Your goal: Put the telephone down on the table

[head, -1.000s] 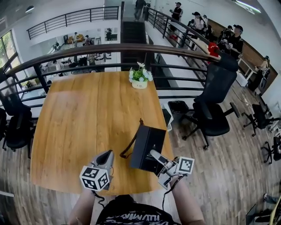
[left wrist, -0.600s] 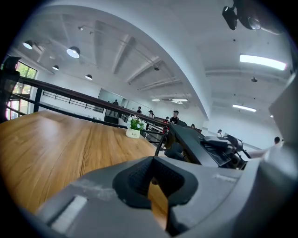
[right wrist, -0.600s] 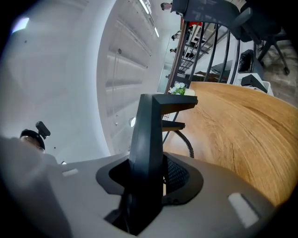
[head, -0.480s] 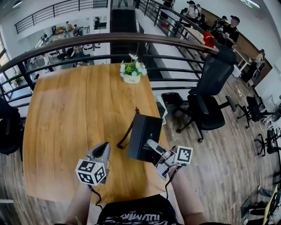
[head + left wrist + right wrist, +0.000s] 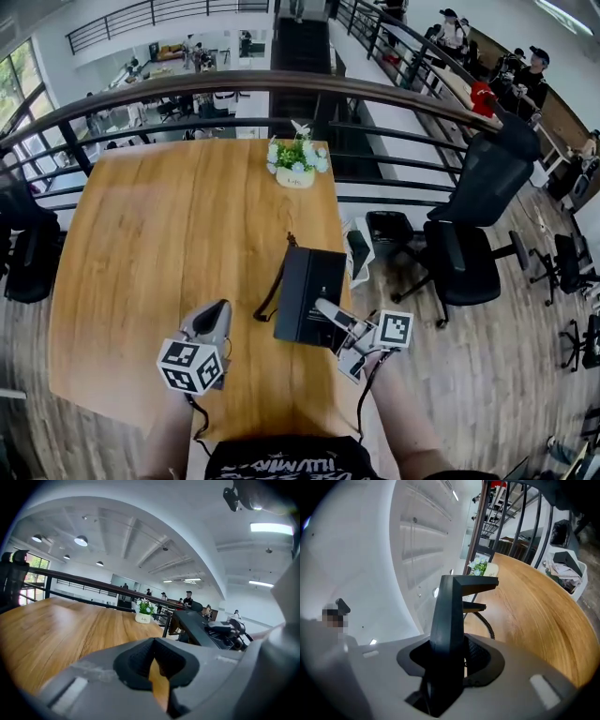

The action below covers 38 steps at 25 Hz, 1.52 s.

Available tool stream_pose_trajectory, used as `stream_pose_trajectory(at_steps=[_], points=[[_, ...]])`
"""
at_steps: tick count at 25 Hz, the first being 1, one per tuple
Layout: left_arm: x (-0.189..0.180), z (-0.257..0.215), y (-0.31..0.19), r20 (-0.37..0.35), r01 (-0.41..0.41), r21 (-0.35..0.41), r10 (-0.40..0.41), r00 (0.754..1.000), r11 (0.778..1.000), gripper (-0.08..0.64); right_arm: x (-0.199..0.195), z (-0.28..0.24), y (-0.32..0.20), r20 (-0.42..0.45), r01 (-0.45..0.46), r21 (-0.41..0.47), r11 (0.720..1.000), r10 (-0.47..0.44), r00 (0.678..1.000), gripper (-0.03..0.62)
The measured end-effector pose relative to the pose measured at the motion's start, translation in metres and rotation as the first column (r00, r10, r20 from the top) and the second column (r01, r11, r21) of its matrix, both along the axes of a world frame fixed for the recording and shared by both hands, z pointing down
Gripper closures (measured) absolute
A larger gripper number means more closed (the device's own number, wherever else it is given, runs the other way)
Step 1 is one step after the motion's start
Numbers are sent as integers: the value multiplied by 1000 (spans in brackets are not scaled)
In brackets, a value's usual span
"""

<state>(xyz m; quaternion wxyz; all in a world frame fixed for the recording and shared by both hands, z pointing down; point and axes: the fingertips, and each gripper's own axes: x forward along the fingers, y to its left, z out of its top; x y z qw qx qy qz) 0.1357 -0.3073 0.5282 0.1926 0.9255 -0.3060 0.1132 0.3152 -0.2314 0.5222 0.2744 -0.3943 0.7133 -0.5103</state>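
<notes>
My right claw [image 5: 326,312] is clamped on the near end of the black telephone [image 5: 307,295], the slab filling the gap between the pads. My left claw [image 5: 217,314] is closed on nothing, low over the bare wood just left of it. The telephone hangs tilted over the tabletop [image 5: 169,244], close to its right-hand edge. I cannot tell whether its far end touches the wood.

The worry is that edge. If I let go this far right, part of the body may overhang and tip towards the floor and the office chair [image 5: 469,253] beyond. The curly cord [image 5: 272,300] trails off its left side and could snag my left claw or drag the set askew.

There is plenty of open wood to the left and ahead. The flower pot [image 5: 296,164] by the railing [image 5: 187,89] stands well apart.
</notes>
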Motion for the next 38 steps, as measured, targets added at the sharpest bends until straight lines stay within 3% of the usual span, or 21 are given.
stream_pose_trajectory(at_steps=[9,19,29,38], points=[[39,0,-12,31,84,-15,-84,996,996,558,51,5,-38,-13,98,-1,995,-98,995,430],[79,14,-38,60,83,-32,-81,995,996,558,84,35,-78,-10,130,-13,991,-130,991,430],[85,34,-60,84,98,-62,-93,992,993,558,91,59,-124,-2,176,-17,984,-177,984,430],[84,51,-69,93,108,-93,-99,991,990,557,98,81,-150,6,161,-62,985,-160,987,430]])
